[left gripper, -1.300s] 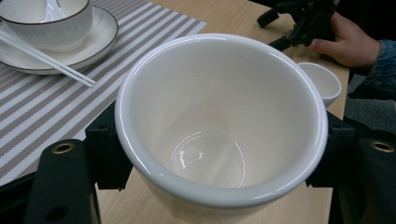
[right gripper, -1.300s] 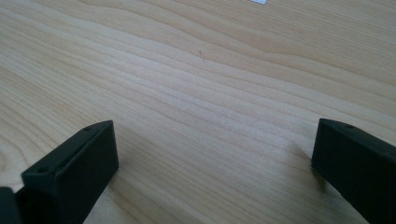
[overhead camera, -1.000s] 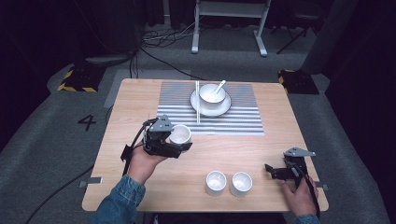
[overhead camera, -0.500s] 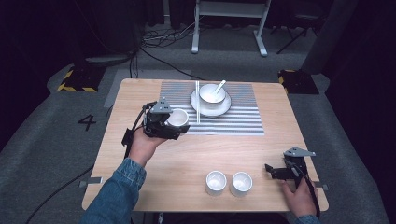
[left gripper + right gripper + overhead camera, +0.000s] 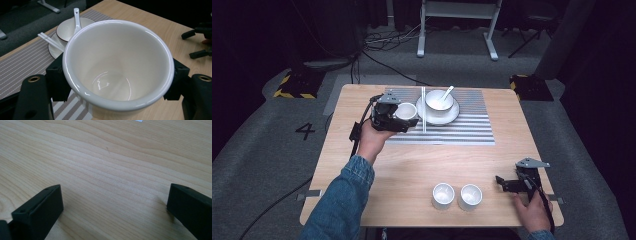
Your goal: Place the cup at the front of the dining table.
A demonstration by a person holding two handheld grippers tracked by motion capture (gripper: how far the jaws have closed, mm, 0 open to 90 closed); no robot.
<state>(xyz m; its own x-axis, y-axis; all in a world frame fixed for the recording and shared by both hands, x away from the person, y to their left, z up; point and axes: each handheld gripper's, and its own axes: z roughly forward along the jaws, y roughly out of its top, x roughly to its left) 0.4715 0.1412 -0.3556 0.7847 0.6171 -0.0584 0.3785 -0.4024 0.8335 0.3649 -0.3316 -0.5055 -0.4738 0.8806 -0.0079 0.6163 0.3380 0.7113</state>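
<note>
White cup (image 5: 406, 111) sits upright, mouth up, in left claw (image 5: 399, 117).

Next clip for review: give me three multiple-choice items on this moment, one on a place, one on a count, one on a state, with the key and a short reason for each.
1. Where is the white cup that the left gripper holds?
A. over the striped mat, left of the plate
B. at the table's near edge
C. on the floor

2. How many white cups stand free near the front of the table?
A. one
B. two
C. four

3. How do the right gripper jaws stand?
A. shut on a spoon
B. shut on a cup
C. open, nothing between them

Key: 1 A, the high view puts the cup over the mat beside the plate. 2 B, a left front cup and a right front cup stand side by side. 3 C, the right gripper view shows bare wood between the spread jaws.
</note>
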